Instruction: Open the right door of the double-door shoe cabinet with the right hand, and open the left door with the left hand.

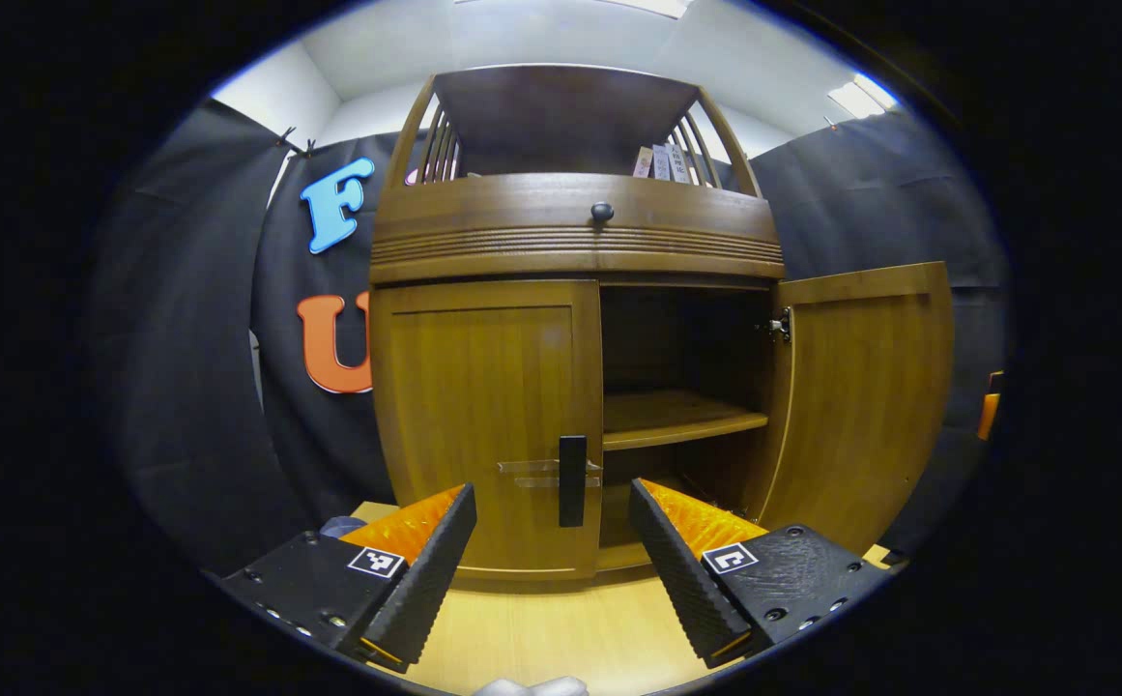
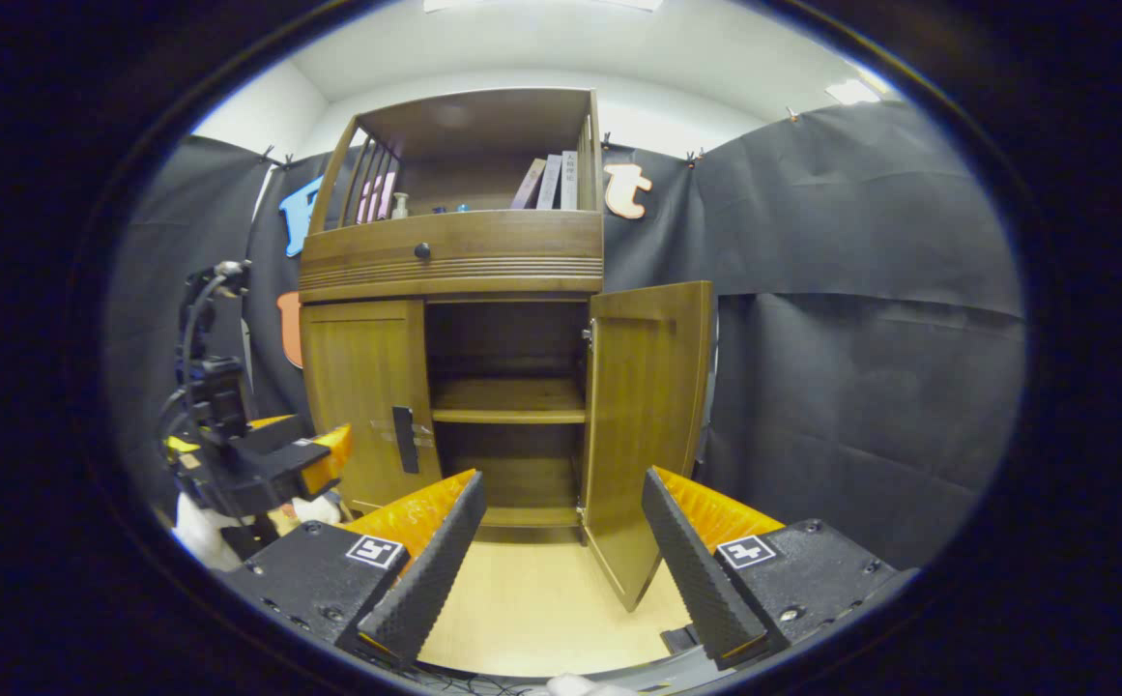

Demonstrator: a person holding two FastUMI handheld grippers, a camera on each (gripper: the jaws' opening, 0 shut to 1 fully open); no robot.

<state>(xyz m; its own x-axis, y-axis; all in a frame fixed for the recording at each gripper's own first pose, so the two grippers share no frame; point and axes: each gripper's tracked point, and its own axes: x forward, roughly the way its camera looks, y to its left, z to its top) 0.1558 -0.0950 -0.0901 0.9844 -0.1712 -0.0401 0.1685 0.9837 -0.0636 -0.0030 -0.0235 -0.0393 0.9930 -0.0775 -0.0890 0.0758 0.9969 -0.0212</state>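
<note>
Right gripper [image 2: 561, 541]: fingers spread wide at bottom of frame, nothing between them. Shoe cabinet [image 2: 454, 251] stands centre frame on a pale wood floor [image 2: 532, 609]. Right door [image 2: 646, 425] swung open toward the camera; shelf [image 2: 507, 414] visible inside. Left door [image 2: 367, 396] closed, black handle [image 2: 405, 439] at its inner edge. Left gripper [image 2: 275, 459] at left of frame, near the left door, not touching. Books [image 2: 549, 182] on the top shelf.

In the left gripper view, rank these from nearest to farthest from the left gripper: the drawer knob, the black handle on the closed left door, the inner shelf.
From the left gripper:
1. Black handle, just ahead, on the closed left door's right edge.
2. Inner shelf, deeper inside the open right half.
3. Drawer knob, high up on the drawer front.
</note>
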